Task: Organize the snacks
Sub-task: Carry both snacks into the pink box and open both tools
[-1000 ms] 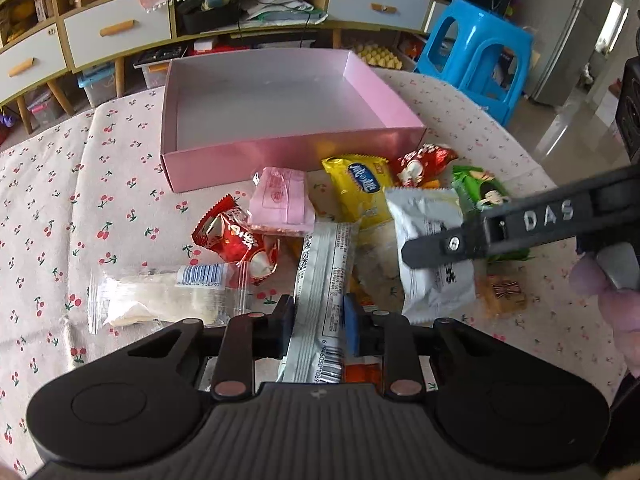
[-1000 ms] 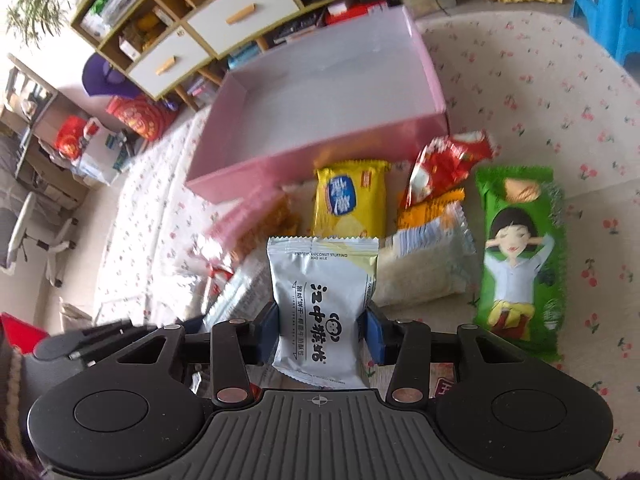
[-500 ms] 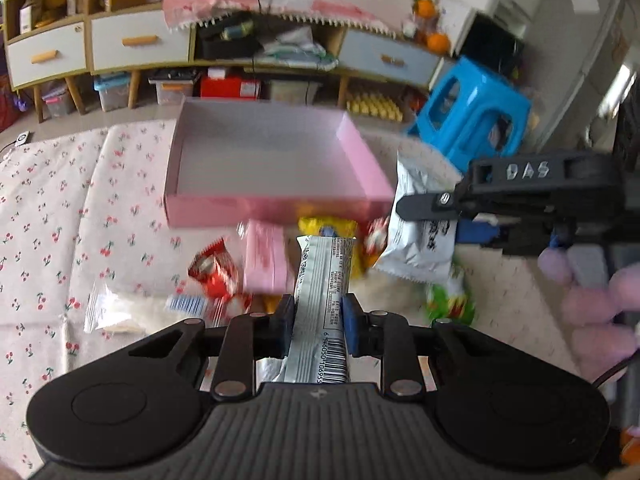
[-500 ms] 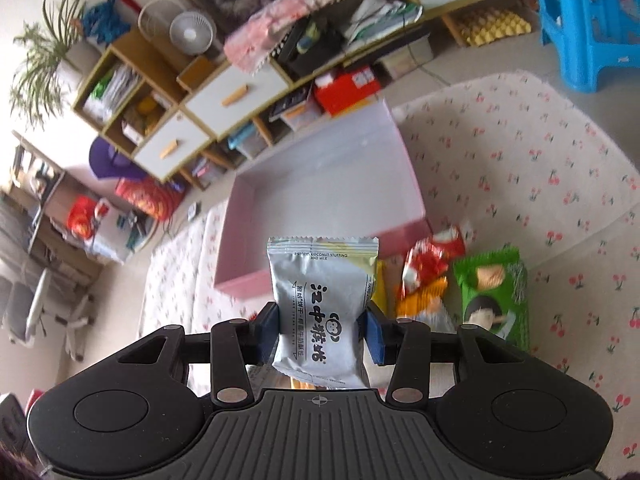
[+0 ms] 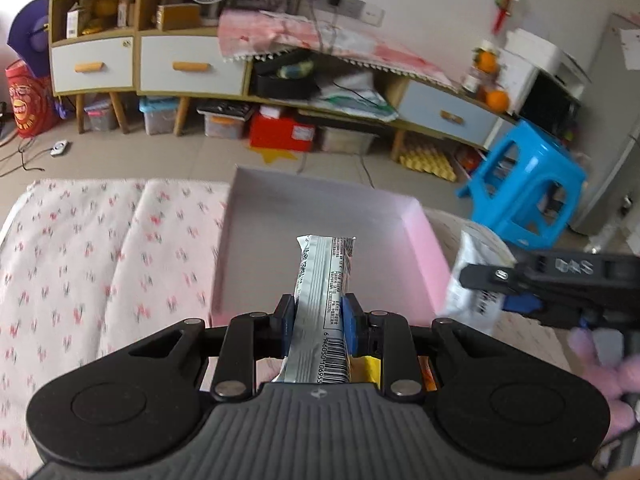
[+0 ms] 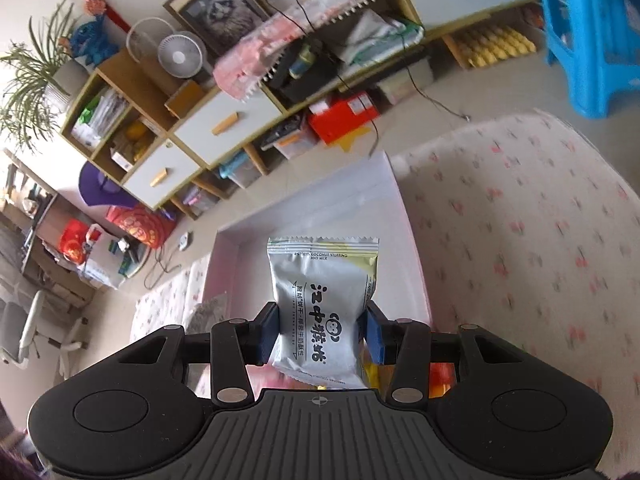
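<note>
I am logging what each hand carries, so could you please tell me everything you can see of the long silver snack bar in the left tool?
The silver snack bar is a long, narrow packet in shiny foil-like wrap with small black print, a crimped far end and a barcode near the camera. It is pinched across its width between the left tool's blue pads, pointing away towards the pink box, clear of the tablecloth. Nothing else visibly touches it.

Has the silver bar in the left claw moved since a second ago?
Yes. The silver bar has risen off the snack pile and now hangs over the pink box.
</note>
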Motion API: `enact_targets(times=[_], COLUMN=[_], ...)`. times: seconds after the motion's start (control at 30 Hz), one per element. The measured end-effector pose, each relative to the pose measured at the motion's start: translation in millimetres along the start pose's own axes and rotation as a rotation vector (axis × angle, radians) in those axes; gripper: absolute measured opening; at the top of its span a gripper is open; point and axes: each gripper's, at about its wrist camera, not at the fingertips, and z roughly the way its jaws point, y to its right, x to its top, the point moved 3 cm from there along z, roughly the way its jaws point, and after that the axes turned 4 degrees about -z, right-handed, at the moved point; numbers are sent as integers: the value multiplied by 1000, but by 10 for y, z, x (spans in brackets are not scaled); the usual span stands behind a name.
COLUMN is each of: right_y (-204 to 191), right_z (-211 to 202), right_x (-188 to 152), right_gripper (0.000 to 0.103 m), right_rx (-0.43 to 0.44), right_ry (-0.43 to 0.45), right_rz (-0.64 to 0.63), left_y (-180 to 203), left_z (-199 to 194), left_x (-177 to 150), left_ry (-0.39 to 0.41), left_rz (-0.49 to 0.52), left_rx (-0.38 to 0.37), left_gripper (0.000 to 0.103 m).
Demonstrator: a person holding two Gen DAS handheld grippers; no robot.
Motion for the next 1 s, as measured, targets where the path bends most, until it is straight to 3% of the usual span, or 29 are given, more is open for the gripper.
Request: enact_targets(times=[0.13,0.33,0.47,0.57,1.0], right_y=[49,112,138,146,96], right_z=[198,479,620,707,740], right_x=[84,90,65,26,-41], right_gripper=[43,43,43,44,44], right_rx=[-8,-64,-83,-92,-102], right_ry=[52,33,0,-26,-77], right_rz=[-71,-174,-200,-216,-263], left_y=[-22,-84,-150,-170,-125], left_z=[226,519,481,426,422], left_x=[37,-37,-82,-125,-125], left_ry=[58,90,107,121,61], left_rz=[12,59,102,117,110], left_rx=[2,42,100,94,85], left_gripper=[23,23,23,23,23])
